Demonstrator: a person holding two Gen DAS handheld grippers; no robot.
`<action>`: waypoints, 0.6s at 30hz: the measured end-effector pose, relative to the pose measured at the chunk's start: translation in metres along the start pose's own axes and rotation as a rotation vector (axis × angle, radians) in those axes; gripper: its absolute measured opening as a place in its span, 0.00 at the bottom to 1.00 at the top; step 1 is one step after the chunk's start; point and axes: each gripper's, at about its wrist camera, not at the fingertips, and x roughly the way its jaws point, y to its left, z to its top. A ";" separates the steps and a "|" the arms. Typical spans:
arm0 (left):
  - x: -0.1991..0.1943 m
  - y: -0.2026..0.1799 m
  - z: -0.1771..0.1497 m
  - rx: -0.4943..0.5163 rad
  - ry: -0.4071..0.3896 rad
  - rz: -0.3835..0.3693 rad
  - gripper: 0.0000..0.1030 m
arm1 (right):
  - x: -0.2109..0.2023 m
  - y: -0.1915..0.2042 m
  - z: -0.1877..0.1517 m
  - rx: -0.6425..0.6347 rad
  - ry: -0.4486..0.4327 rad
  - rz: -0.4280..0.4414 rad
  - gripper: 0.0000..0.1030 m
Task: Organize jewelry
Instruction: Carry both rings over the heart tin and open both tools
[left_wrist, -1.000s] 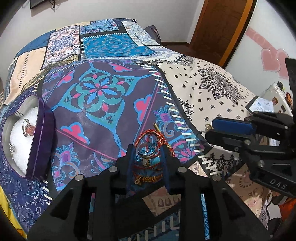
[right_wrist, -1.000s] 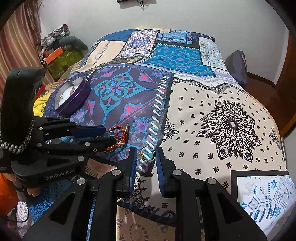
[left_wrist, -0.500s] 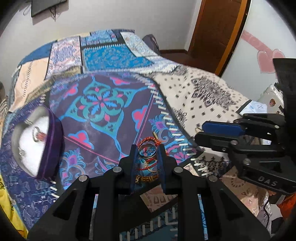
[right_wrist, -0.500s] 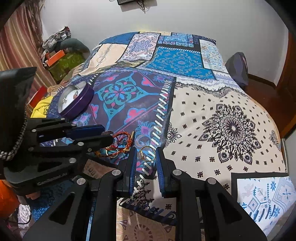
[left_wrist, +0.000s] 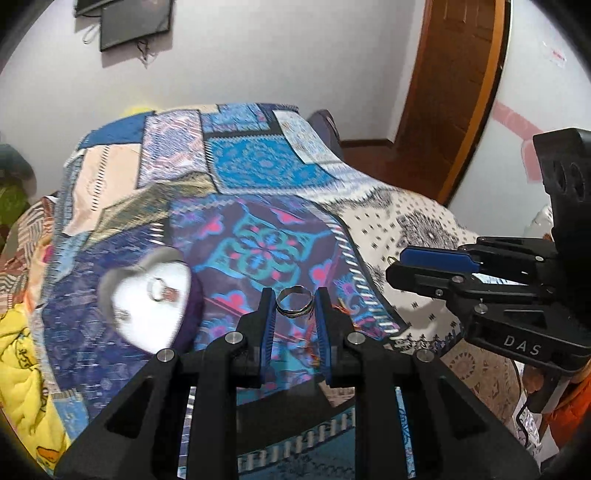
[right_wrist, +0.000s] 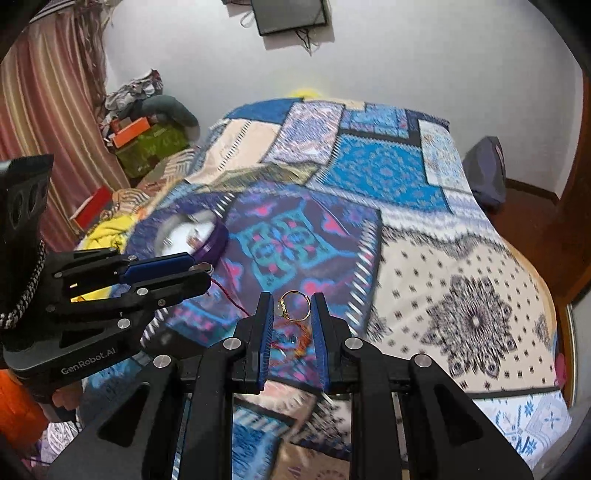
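Observation:
My left gripper (left_wrist: 294, 301) is shut on a silver ring (left_wrist: 294, 302) and holds it above the patchwork bedspread. My right gripper (right_wrist: 293, 305) is shut on a gold ring (right_wrist: 295, 305) with a small stone. The purple heart-shaped jewelry box (left_wrist: 149, 295) with a white lining lies open to the left; a ring with a red stone (left_wrist: 161, 290) sits in it. The box also shows in the right wrist view (right_wrist: 192, 236). Red thread jewelry (right_wrist: 291, 338) lies on the bed under the right gripper. Each gripper shows from the side in the other's view.
The bed (left_wrist: 258, 166) is covered by a patterned quilt. A yellow cloth (left_wrist: 22, 362) lies at its left edge. A wooden door (left_wrist: 454, 74) stands at the back right. Cluttered clothes and boxes (right_wrist: 147, 129) sit by a striped curtain at the left.
Both grippers have lifted away from the bed with their rings. The red thread jewelry has stayed on the quilt below. The views have tilted up toward the wall.

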 end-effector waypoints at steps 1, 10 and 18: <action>-0.005 0.005 0.001 -0.008 -0.012 0.007 0.20 | 0.000 0.003 0.003 -0.004 -0.006 0.005 0.18; -0.036 0.044 0.001 -0.067 -0.079 0.061 0.20 | 0.009 0.034 0.025 -0.036 -0.045 0.054 0.18; -0.043 0.077 -0.010 -0.128 -0.075 0.061 0.20 | 0.027 0.052 0.030 -0.052 -0.030 0.082 0.18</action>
